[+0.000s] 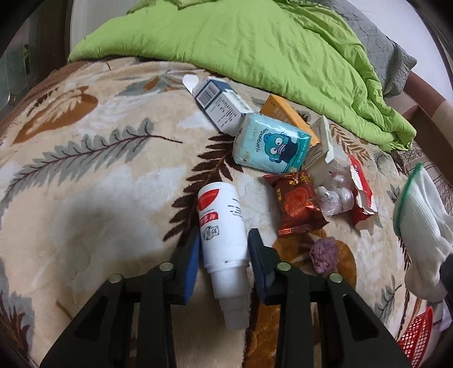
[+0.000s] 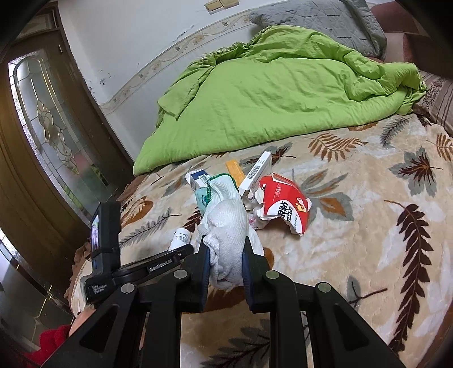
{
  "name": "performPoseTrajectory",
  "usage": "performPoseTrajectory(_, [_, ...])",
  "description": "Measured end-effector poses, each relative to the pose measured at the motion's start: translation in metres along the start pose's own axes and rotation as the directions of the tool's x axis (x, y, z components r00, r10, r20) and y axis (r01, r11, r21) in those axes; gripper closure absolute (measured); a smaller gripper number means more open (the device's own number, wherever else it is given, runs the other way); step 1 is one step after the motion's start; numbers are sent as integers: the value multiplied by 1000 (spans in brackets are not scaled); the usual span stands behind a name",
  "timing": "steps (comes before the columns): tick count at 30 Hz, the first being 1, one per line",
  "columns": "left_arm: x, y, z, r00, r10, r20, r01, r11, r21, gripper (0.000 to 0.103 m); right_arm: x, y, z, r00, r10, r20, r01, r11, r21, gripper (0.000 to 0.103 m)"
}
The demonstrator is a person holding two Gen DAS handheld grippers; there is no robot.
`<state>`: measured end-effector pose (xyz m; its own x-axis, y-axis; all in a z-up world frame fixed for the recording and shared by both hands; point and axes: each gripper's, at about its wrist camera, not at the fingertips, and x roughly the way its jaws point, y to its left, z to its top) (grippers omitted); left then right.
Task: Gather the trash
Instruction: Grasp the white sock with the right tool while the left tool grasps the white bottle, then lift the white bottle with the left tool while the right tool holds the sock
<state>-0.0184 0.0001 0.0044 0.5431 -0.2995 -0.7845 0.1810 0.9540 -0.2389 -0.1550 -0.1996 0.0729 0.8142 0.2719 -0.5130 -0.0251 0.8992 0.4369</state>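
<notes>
We hold a gripper in each hand over a bed covered by a leaf-patterned blanket (image 1: 93,181). Our left gripper (image 1: 223,246) has its jaws set narrow around a white bottle (image 1: 222,226) that lies on the blanket with its nozzle end toward us; the left blue pad touches the bottle's side, and the right one sits just beside or against it, we cannot tell which. Our right gripper (image 2: 226,260) is clamped on a white glove with a green cuff (image 2: 226,215), which bulges up and forward between the pads. The rest of the trash lies in a loose pile beyond the bottle: a blue and white box (image 1: 219,106), an orange box (image 1: 286,113), a light blue tissue pack with a cartoon face (image 1: 270,144), a white box (image 1: 322,147), a red snack wrapper (image 1: 297,206), crumpled clear plastic (image 1: 335,198), a torn red and white carton (image 1: 362,195) and a small purple wad (image 1: 324,254) near our left gripper. Behind the pile a green quilt (image 1: 254,48) is heaped against a grey pillow (image 2: 317,19). At the lower right of the left view a red basket (image 1: 416,337) shows at the edge
</notes>
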Motion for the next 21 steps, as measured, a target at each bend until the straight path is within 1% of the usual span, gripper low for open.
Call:
performPoseTrajectory(3, [-14,-4,-7,999,-4,34,4,1000,-6,74,-4,-3,0,1000,-3,9,3,1000,13,81])
performPoseTrajectory(7, [-43,-20,-22,994,1,112,-6,999,44,74,-8,-7,-1,1000,-3,14,3,1000,23,81])
performPoseTrajectory(9, [-61,-28,-32,988,-3,156,-8,997,72,74,-12,-9,-2,1000,-6,13,6,1000,19,81])
performPoseTrajectory(11, [-77,-35,-43,979,3,204,-25,994,102,74,-15,-11,-4,1000,-6,11,6,1000,17,81])
performPoseTrajectory(14, [-89,-42,-52,967,17,253,-51,990,131,74,-18,-18,-7,1000,7,5,-8,999,45,81])
performPoseTrajectory(17, [-91,-50,-54,960,28,280,-76,984,161,74,-19,-24,-7,1000,15,4,-16,997,71,81])
performPoseTrajectory(21, [-83,-51,-53,964,30,262,-76,983,166,74,-15,-24,-7,1000,14,-9,-13,997,73,81])
